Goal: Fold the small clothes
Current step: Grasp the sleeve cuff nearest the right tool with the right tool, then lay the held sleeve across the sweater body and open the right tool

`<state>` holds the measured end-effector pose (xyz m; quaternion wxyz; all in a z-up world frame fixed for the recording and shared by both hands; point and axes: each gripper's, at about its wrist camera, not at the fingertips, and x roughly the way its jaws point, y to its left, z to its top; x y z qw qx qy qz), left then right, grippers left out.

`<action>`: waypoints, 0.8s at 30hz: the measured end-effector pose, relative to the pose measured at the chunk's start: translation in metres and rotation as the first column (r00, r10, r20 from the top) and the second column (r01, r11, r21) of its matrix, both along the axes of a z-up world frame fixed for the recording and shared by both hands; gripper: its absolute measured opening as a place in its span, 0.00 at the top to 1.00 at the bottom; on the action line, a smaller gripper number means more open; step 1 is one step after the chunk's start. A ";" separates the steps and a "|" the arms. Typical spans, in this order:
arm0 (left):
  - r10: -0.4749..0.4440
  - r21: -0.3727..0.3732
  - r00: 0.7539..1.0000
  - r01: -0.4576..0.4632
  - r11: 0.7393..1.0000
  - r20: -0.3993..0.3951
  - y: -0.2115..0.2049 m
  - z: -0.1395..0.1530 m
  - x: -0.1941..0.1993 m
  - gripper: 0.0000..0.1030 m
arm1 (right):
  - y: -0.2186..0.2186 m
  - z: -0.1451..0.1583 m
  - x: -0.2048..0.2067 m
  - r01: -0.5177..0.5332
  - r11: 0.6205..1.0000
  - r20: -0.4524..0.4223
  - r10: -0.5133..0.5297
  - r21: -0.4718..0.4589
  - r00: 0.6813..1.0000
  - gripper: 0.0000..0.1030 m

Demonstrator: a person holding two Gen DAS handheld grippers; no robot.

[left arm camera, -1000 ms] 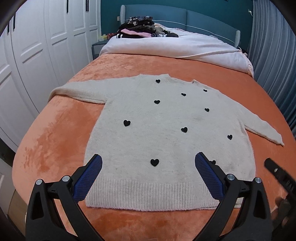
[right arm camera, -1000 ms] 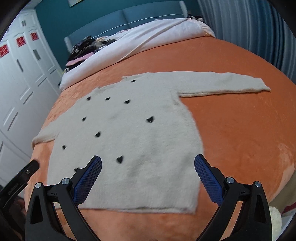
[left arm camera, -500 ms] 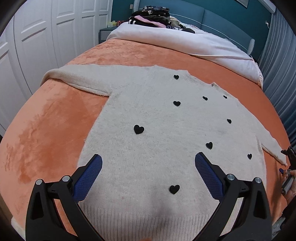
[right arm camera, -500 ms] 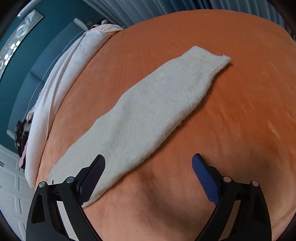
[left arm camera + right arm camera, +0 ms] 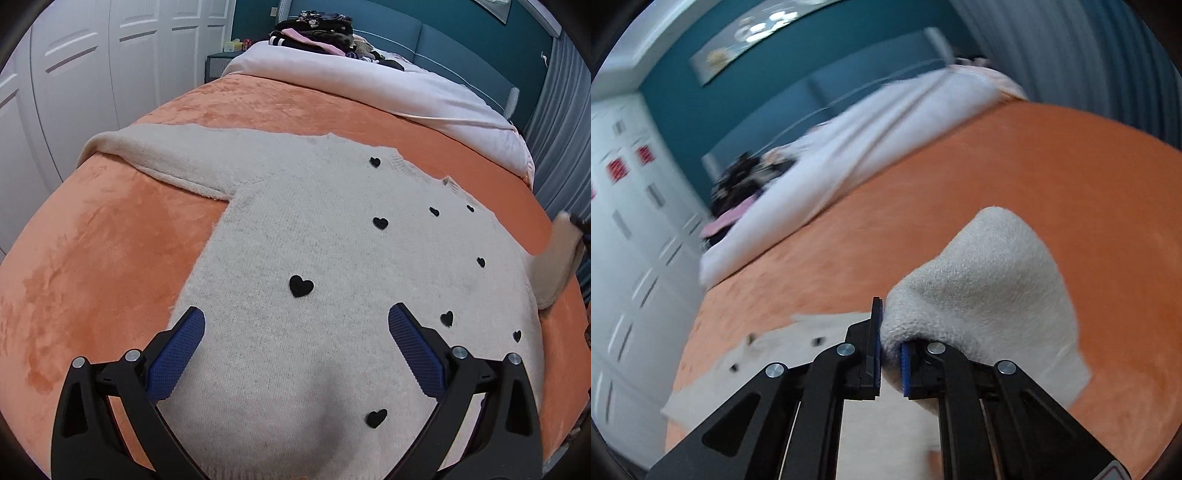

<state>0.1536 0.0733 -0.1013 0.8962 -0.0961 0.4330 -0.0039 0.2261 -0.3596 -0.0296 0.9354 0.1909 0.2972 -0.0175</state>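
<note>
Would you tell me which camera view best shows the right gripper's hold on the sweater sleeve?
The right wrist view: the right gripper is shut on the sleeve, bunched between its fingers. The left wrist view shows only the lifted sleeve at its right edge, above the sweater.

A bed covered by a plush orange blanket [image 5: 110, 229] is backed by a padded teal headboard [image 5: 443, 40] against a dark teal wall [image 5: 683, 99]. White panelled wardrobe doors [image 5: 92, 66] are seen along one side, grey-blue pleated curtains [image 5: 561, 122] along the other. A pale folded duvet [image 5: 369, 85] is topped by piled dark clothes [image 5: 314, 31].
</note>
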 end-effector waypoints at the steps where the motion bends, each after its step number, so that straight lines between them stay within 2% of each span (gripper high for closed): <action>1: 0.002 -0.003 1.000 -0.002 1.000 0.010 0.002 0.002 0.000 0.05 | 0.041 0.005 0.009 -0.095 0.994 -0.001 0.095 -0.049 0.995 0.91; 3: 0.002 -0.006 1.000 -0.002 1.000 0.026 0.004 0.007 0.002 0.05 | 0.128 -0.007 0.023 -0.285 0.949 -0.060 0.279 -0.136 0.958 0.88; 5: 0.009 -0.012 0.999 -0.008 1.000 0.040 0.008 0.013 0.004 0.05 | 0.201 -0.039 0.033 -0.431 0.868 -0.178 0.397 -0.248 0.901 0.76; 6: 0.012 -0.020 0.999 -0.011 1.000 0.045 0.010 0.016 0.005 0.05 | 0.234 -0.066 0.034 -0.499 0.810 -0.258 0.434 -0.307 0.863 0.67; 7: 0.015 -0.028 0.999 -0.014 1.000 0.050 0.013 0.020 0.007 0.05 | 0.260 -0.092 0.029 -0.548 0.754 -0.341 0.440 -0.363 0.831 0.67; 8: 0.019 -0.030 0.998 -0.017 0.999 0.055 0.015 0.022 0.009 0.05 | 0.268 -0.106 0.026 -0.559 0.731 -0.372 0.430 -0.391 0.823 0.67; 9: 0.017 -0.029 0.998 -0.015 0.999 0.063 0.017 0.025 0.011 0.05 | 0.270 -0.115 0.018 -0.560 0.730 -0.382 0.424 -0.392 0.821 0.67; 10: 0.010 -0.025 0.997 -0.008 1.000 0.072 0.019 0.028 0.013 0.05 | 0.260 -0.117 0.011 -0.544 0.759 -0.377 0.415 -0.358 0.828 0.67; 12: -0.004 -0.015 0.996 0.005 1.000 0.090 0.023 0.030 0.016 0.05 | 0.218 -0.107 0.002 -0.454 0.857 -0.342 0.362 -0.243 0.867 0.66; 13: -0.009 -0.012 0.996 0.010 1.000 0.094 0.024 0.030 0.017 0.05 | 0.193 -0.099 -0.002 -0.387 0.904 -0.313 0.319 -0.181 0.894 0.57; 15: -0.011 -0.008 0.996 0.012 1.000 0.090 0.025 0.025 0.018 0.05 | 0.147 -0.085 -0.015 -0.242 0.965 -0.264 0.208 -0.103 0.942 0.42; 20: -0.002 -0.025 0.999 0.003 1.000 0.054 0.018 0.013 0.010 0.05 | 0.078 -0.089 -0.015 -0.051 0.996 -0.283 0.029 -0.070 0.959 0.42; 22: -0.014 0.005 0.999 0.014 1.000 0.036 0.011 0.009 0.004 0.05 | 0.061 -0.102 -0.011 0.016 1.000 -0.303 -0.023 -0.026 0.953 0.42; 24: -0.027 0.048 0.999 0.026 0.999 0.018 0.005 0.005 -0.001 0.05 | 0.057 -0.115 0.000 0.025 1.000 -0.338 -0.027 -0.009 0.941 0.42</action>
